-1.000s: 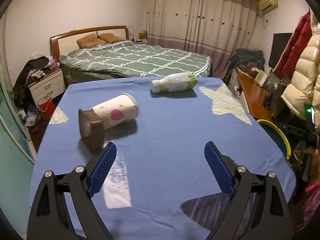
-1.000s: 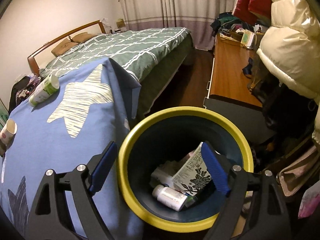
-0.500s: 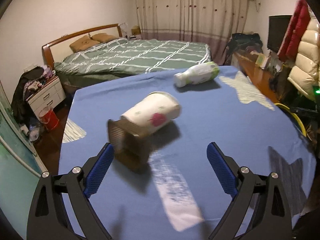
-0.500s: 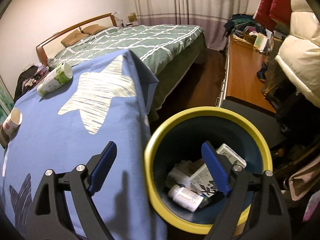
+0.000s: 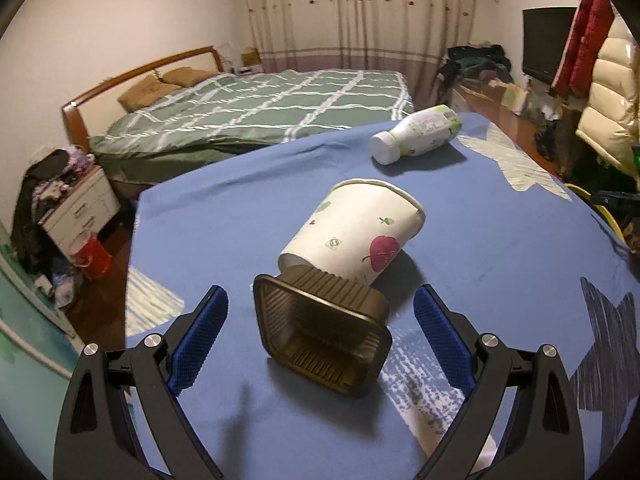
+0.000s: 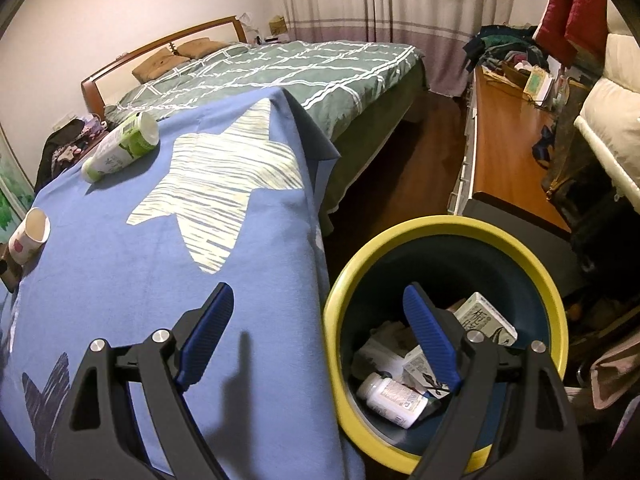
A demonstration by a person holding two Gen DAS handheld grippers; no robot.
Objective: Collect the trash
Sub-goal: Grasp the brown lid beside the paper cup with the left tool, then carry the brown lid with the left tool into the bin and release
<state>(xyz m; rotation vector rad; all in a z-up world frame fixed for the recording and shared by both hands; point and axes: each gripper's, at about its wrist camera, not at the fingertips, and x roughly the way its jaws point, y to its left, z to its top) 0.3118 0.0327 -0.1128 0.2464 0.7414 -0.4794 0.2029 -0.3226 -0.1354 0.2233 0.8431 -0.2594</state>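
Note:
A brown ribbed plastic tray (image 5: 324,336) lies tipped on the blue star tablecloth (image 5: 500,248), leaning against a white paper cup (image 5: 352,232) on its side. My left gripper (image 5: 320,324) is open, its blue fingers either side of the tray, not touching. A white and green bottle (image 5: 416,134) lies farther back; it also shows in the right wrist view (image 6: 120,148), with the cup (image 6: 28,236). My right gripper (image 6: 318,332) is open and empty over the rim of the yellow-rimmed bin (image 6: 556,316), which holds cartons and a white bottle (image 6: 392,396).
A green checked bed (image 5: 260,108) stands behind the table. A white nightstand (image 5: 80,204) and red bucket (image 5: 90,258) are at the left. A wooden desk (image 6: 508,152) with clutter and hanging jackets (image 5: 608,88) are at the right. The bin stands on the floor beside the table's edge.
My left gripper has moved forward and left until the tray sits between its fingers. My right gripper has shifted left, from above the bin toward the table edge.

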